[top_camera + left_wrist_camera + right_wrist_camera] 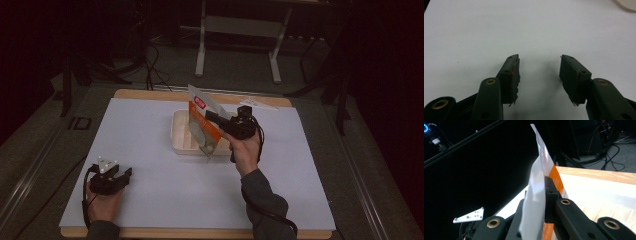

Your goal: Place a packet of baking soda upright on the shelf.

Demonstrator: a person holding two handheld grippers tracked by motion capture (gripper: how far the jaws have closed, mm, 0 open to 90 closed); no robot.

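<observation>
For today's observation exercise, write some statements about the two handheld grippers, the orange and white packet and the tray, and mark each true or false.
1. The right gripper clamps the flat orange and white plastic packet. True.
2. The left gripper holds the packet too. False: its jaws stand open on nothing.
3. The packet lies flat on the white table sheet. False: it is held up over the shallow cream tray.
4. The left gripper sits near the table's front left. True.

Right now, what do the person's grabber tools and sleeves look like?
Both grippers, left and right, are black, with two chunky jaws pinned by brass-coloured rivets. The left carries a grey three-cornered plate. Black cables trail from them. The sleeves are dark grey.
</observation>
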